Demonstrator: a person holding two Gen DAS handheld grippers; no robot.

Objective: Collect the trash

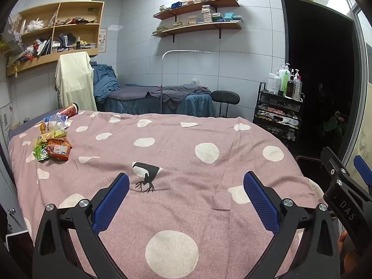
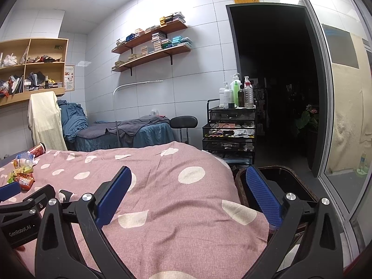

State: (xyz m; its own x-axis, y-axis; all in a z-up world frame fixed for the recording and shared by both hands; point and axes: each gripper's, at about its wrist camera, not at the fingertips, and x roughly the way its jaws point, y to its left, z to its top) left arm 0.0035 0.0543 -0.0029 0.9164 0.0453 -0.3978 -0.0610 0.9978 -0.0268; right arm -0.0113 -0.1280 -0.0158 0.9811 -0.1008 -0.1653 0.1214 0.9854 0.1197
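Left wrist view starts at the left tool point(image 1: 186, 200), spread wide and empty over the near part of the bed point(image 1: 209, 209), which wears a pink cover with white dots. Beside it the right tool point(image 2: 188, 200) is just as wide apart and grips nothing; it hangs over the bed's right edge, and just beyond its right finger sits a dark bin point(image 2: 286, 179) on the floor, touching or nearly touching the bedside, probably put there so trash can be dropped in without walking. Nothing has been picked up yet, by the look of it. Farther off, well apart from both tools, the trash lies in a loose cluster at the bed's far left corner: red and green snack wrappers point(image 1: 54, 147) nearest, then a small bottle with a yellow label point(image 1: 50, 126) and a crushed clear bottle point(image 1: 54, 118), then a red tube can point(image 1: 69, 110) lying on its side at the edge. The left tool is closer, so reaching there likely falls to it. Behind stand a second bed point(image 1: 160, 100), a black stool point(image 1: 225, 98) and a cart of bottles point(image 1: 279, 107).
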